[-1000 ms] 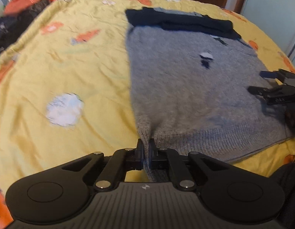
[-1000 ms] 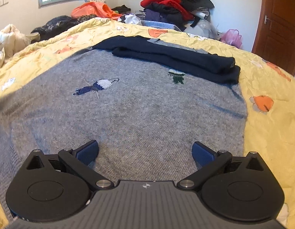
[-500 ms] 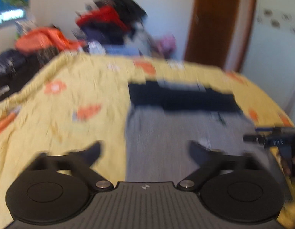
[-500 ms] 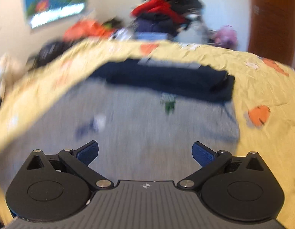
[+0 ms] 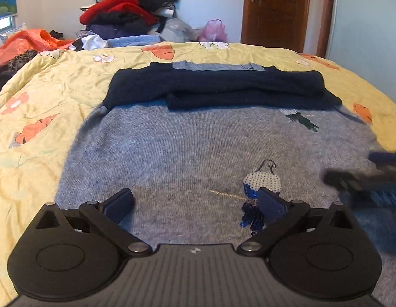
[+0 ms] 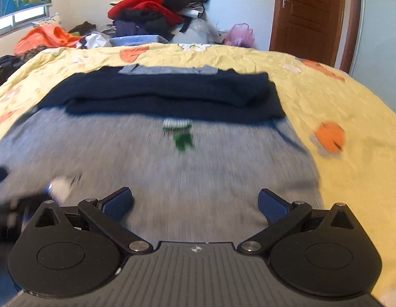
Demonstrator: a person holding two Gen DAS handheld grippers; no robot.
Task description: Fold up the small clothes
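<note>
Grey sweater [image 5: 198, 148] lies flat mid-bed on yellow bedspread [image 5: 44, 117], its navy sleeves [image 5: 216, 87] folded across the top towards the far edge. Left claw [image 5: 195, 204] wide, nothing between its pads. Right claw [image 6: 195, 204] wide, empty, over sweater's near hem.

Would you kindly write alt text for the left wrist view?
The open left gripper hovers over a grey sweater laid flat on a yellow bedspread, its navy sleeves folded across the top. The blurred right gripper enters at right.
</note>
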